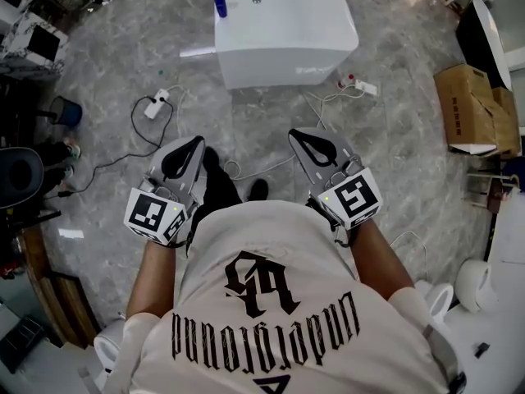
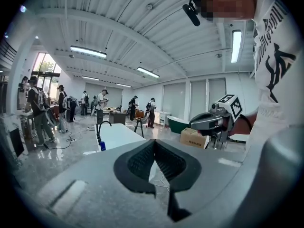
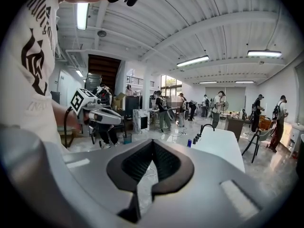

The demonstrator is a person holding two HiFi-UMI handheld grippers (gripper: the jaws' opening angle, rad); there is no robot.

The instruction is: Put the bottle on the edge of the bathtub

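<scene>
Head view: a person stands on a grey floor with forearms bent at the waist. The left gripper [image 1: 198, 141] and right gripper [image 1: 295, 135] sit side by side, aimed at the white bathtub [image 1: 287, 48] ahead. A small blue bottle [image 1: 220, 5] stands on its edge, well apart from both, so the placing looks done.

Left gripper view: fingers pressed together, nothing between them.

Right gripper view: fingers likewise pressed together and empty, held nearly level. The bottle [image 3: 189, 143] stands beside a black tap [image 3: 205, 128].
</scene>
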